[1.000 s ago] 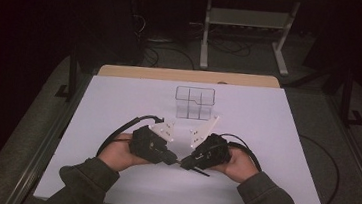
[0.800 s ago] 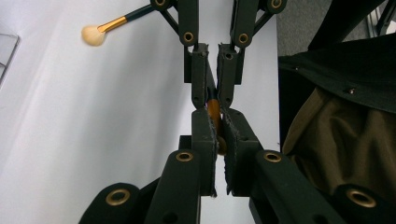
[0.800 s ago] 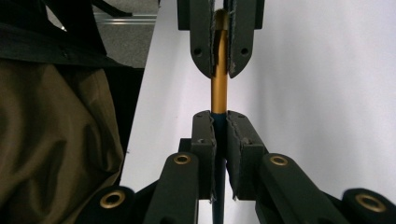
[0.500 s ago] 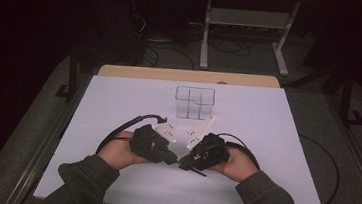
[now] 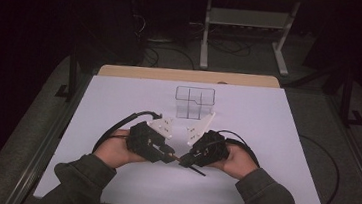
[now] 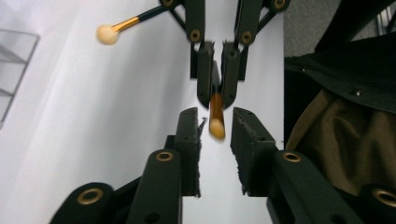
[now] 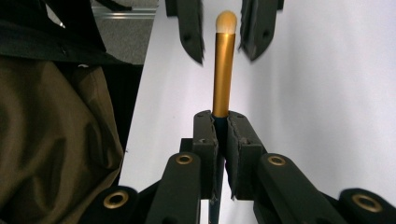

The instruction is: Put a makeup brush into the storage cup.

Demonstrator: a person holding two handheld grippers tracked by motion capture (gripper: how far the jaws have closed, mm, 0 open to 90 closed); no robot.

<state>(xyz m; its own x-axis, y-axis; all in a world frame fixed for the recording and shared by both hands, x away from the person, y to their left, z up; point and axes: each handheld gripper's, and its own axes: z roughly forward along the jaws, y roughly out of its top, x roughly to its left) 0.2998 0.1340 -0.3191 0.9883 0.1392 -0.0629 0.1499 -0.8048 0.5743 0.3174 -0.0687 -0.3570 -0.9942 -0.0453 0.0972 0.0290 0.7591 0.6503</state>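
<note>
Handover under way: right gripper [image 7: 219,135] clamps the makeup brush [image 7: 223,70], whose tip sits between the left gripper [image 6: 215,126]'s parted jaws, which should close next.

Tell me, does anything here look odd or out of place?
Nothing looks spilled or broken. The right gripper is clamped on a small brush, pointing its pale tip between the open jaws of the left gripper. A clear box stands upright farther back on the table.

A clear divided box [image 5: 195,102] stands on the white surface [image 5: 285,142], toward its far edge. Beyond the surface, a metal stand [image 5: 247,23] rises from the floor.
</note>
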